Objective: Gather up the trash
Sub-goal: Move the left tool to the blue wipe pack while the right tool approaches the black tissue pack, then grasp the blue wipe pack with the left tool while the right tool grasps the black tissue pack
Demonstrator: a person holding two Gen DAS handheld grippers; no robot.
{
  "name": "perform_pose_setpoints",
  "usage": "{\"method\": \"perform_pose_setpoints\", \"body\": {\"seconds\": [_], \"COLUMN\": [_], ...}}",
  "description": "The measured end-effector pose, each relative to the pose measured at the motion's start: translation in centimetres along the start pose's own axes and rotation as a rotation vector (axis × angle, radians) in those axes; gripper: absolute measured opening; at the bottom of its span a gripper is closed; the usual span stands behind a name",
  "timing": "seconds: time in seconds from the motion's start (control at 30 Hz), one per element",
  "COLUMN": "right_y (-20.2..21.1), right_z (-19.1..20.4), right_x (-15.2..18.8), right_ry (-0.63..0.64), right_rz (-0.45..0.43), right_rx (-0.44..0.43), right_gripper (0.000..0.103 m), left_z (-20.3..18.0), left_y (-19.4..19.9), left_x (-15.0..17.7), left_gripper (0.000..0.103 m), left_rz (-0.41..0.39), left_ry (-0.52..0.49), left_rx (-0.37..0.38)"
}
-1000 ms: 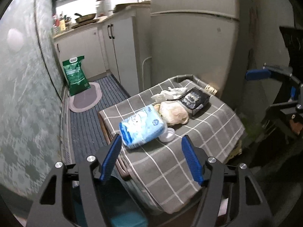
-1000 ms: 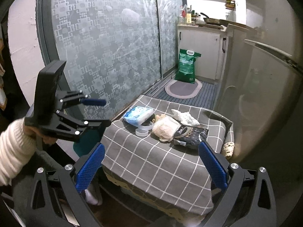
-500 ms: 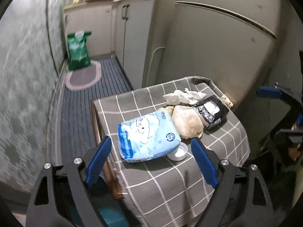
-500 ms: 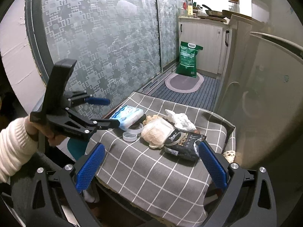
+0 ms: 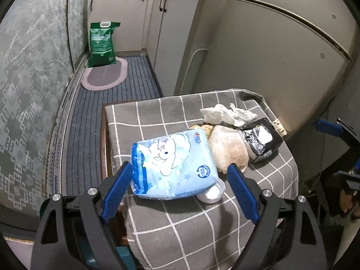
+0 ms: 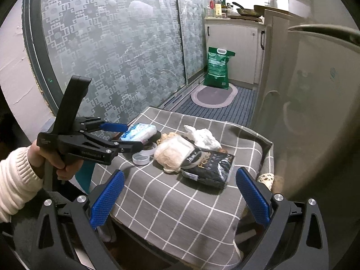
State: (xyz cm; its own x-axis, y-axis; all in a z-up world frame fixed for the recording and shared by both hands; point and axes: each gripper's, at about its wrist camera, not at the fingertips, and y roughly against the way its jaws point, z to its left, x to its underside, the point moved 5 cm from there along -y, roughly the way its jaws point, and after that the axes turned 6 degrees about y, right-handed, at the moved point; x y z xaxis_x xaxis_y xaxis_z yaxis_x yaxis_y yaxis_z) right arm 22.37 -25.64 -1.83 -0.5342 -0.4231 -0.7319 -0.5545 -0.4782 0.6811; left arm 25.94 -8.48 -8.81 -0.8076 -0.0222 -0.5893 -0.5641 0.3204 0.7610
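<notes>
Trash lies on a low table with a grey checked cloth [image 5: 180, 225] [image 6: 168, 202]. A light blue tissue pack [image 5: 173, 166] [image 6: 139, 131] is nearest to my left gripper [image 5: 179, 167] [image 6: 122, 136]. That gripper is open, with one fingertip on each side of the pack's near end and no pad pressing on it. A small round clear lid [image 5: 212, 192] [image 6: 140, 158] peeks out beside the pack. Behind are a crumpled beige bag [image 5: 227, 150] [image 6: 173, 153], a black packet [image 5: 261, 139] [image 6: 209, 164] and white crumpled tissue [image 5: 225, 113] [image 6: 202, 136]. My right gripper [image 6: 180, 172] hovers open over the table's near edge, holding nothing.
A fridge [image 5: 281, 56] stands close behind the table, with white cabinets [image 5: 175, 33] beside it. A patterned glass sliding door [image 6: 112, 45] runs along the other side. A green bag [image 5: 101, 42] and an oval mat [image 5: 104, 76] sit on the striped floor beyond. A white sleeve [image 6: 15, 180] leads to the hand holding the left gripper.
My left gripper has come down and closer to the blue pack, rolled level and spread its jaws wider. The right gripper has drifted a little nearer the table.
</notes>
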Motion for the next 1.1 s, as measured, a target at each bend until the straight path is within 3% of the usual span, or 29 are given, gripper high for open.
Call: {"method": "perform_pose_setpoints", "body": {"seconds": [0.43,0.5,0.6,0.77,0.93,1.1], "right_y": [-1.5,-1.9,-2.7,-4.4,-6.0,-7.4], "right_z": [-0.6,-1.0,-2.1,-2.2,-1.6,-1.3], "right_x": [0.7,1.0,1.4,1.8,2.0,1.7], "right_ry": [-0.028,-0.051,-0.111,-0.106,-0.048,-0.022], "right_rz": [0.006,0.013,0.019,0.053,0.08,0.079], "right_rx": [-0.008,-0.009,0.017,0.061,0.129,0.212], "right_gripper": [0.099,0.084,0.076,0.076,0.086,0.089], "left_z": [0.9,1.0,1.2,1.4,1.1,1.3], "left_y": [-0.9,-1.3,-1.7,-2.1,-2.6,-2.3], "left_x": [-0.5,-0.4,-0.4,-0.3,-0.4,-0.7], "left_gripper": [0.088,0.088,0.089,0.088,0.077,0.073], "left_rz": [0.002,0.007,0.01,0.01,0.001,-0.014], "left_ry": [0.044,0.044,0.057,0.084,0.063,0.081], "left_rx": [-0.043,-0.057,-0.052,-0.045,-0.077,-0.065]}}
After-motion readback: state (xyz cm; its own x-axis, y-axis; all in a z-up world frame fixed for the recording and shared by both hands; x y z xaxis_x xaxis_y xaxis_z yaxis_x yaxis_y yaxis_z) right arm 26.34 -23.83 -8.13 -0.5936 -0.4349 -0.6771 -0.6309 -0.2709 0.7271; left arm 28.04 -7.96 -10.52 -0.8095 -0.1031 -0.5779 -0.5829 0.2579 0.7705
